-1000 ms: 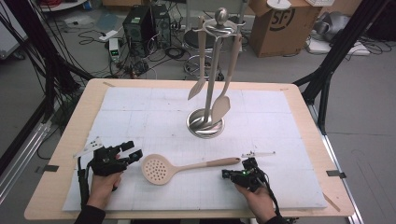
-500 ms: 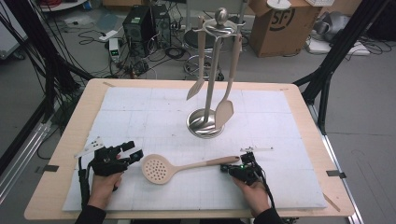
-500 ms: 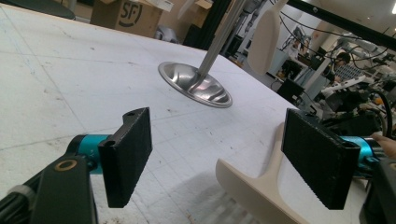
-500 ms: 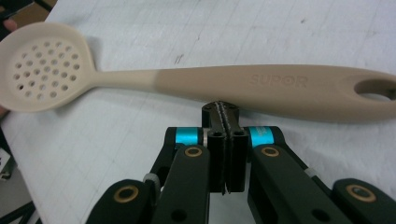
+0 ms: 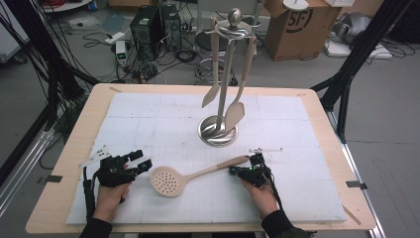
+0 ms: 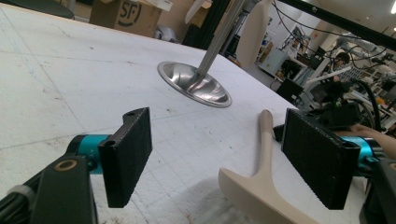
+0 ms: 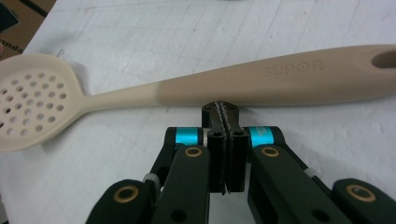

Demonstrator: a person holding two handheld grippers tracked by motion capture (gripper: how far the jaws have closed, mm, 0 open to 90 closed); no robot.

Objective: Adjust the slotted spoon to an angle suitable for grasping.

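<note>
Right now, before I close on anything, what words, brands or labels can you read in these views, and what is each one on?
"SUPOR": embossed on the handle of the slotted spoon, in the right gripper view.
"SF": printed in a circle on the cardboard box on the floor beyond the table; it also shows in the left gripper view.
The display on the power strip on the floor is too small to read.

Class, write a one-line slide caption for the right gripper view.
Shut right gripper with its fingers pressed together beside the handle of a beige slotted spoon lying on the white table mat.
</note>
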